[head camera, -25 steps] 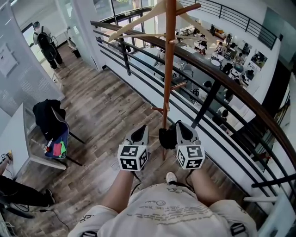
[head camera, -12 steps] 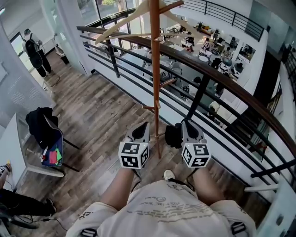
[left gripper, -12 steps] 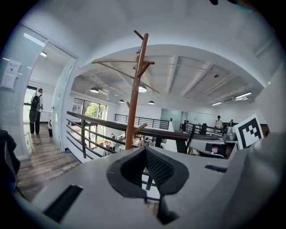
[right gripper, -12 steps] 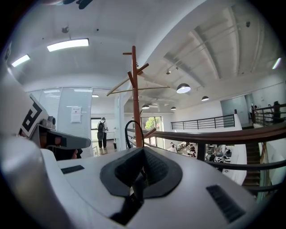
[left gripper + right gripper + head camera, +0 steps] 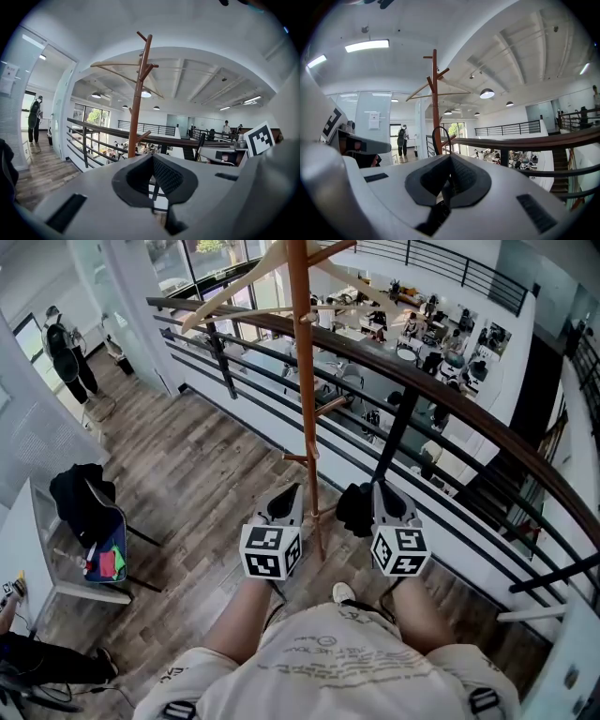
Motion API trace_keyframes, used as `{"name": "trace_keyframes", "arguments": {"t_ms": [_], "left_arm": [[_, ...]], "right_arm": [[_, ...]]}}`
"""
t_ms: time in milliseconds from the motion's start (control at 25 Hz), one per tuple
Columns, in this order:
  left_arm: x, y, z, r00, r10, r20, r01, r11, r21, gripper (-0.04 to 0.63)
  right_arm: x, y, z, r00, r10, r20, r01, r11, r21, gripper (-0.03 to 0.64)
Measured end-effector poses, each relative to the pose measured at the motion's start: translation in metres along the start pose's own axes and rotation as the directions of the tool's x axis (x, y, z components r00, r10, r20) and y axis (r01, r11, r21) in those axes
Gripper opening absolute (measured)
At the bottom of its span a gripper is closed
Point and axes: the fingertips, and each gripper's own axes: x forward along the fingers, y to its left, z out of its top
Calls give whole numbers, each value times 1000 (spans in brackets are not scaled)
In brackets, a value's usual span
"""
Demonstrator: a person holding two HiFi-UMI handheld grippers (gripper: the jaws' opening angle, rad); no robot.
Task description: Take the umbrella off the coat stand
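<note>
Gripping the umbrella (image 5: 353,510) with the right gripper (image 5: 379,491) — clamping almost fully closed on what looks like its thin strap (image 5: 439,127), looping up just ahead of the pads. Holding the black bundle just beside that gripper, apart from the pole of the coat stand (image 5: 305,399) and seemingly free of the lower peg (image 5: 298,458). Holding the left gripper (image 5: 289,495) pinched closed on nothing, just left of the pole. Judging the lift as near done, but risking a few things:

- Trusting so slim a pinch and letting the strap slide out, dropping the umbrella onto the plank floor (image 5: 206,465) or through the railing (image 5: 397,442) toward the desks below.
- Swinging the bundle back into the pole and rocking the stand — possibly shaking the wooden hanger (image 5: 230,289) loose.
- Pulling away with the loop snagged somewhere unseen.
</note>
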Motion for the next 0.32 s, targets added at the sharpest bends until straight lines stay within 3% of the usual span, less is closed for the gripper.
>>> {"name": "trace_keyframes", "arguments": {"t_ms": [320], "left_arm": [[2,3,-3,1000,8,-3,-8,1000,3,5]], "right_arm": [[3,-1,-2,1000,4,-2,-4,1000,3,3]]}}
